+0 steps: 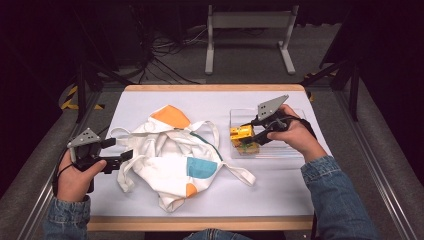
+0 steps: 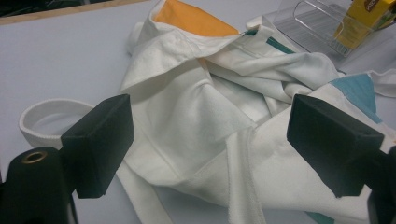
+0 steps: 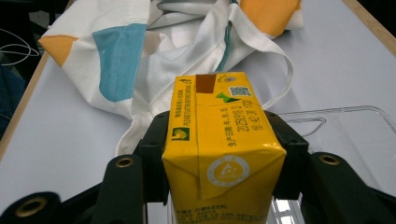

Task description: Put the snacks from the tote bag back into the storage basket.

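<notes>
A crumpled white cloth bag (image 1: pixel 172 155) with orange and blue patches lies in the middle of the table. My left gripper (image 1: pixel 127 156) is at the bag's left edge, open, its jaws either side of the white fabric (image 2: pixel 205 126). A yellow drink carton (image 1: pixel 241 134) is inside the clear plastic tray (image 1: pixel 285 152) at the right. My right gripper (image 1: pixel 250 134) is shut on the carton (image 3: pixel 219 140), which fills the space between its jaws. A second carton (image 1: pixel 248 147) lies just below it in the tray.
The bag's straps (image 1: pixel 240 172) trail toward the tray and to the left (image 1: pixel 120 132). The table's wooden front edge (image 1: pixel 200 222) runs along the near side. A white metal stand (image 1: pixel 250 35) is on the floor beyond the table.
</notes>
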Motion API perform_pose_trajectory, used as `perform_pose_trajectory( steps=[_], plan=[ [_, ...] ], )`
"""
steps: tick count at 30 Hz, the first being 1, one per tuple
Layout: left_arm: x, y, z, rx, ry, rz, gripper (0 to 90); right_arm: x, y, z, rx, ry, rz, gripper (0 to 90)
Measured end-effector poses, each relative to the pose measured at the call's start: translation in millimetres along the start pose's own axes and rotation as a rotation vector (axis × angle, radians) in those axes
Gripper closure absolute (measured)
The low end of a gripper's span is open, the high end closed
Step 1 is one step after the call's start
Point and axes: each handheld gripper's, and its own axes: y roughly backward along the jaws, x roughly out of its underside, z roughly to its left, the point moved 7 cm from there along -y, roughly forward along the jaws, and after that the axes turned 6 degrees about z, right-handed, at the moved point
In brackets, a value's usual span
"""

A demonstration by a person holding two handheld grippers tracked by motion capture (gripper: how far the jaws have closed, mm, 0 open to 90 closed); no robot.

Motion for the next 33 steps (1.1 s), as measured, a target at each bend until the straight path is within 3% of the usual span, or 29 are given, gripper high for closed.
perform_pose_trajectory(
  steps=[12, 33],
  plan=[
    [-1.1, -3.4, -1.5, 0.005, -0.009, 0.006, 15.8, 7.1, -0.4, 5.2, -0.02, 0.015, 0.025, 49.5],
    [-6.7, -10.3, -3.7, 0.023, -0.019, 0.009, 15.8, 26.4, 12.1, 3.9, 0.008, -0.032, 0.051, 49.0]
  ],
)
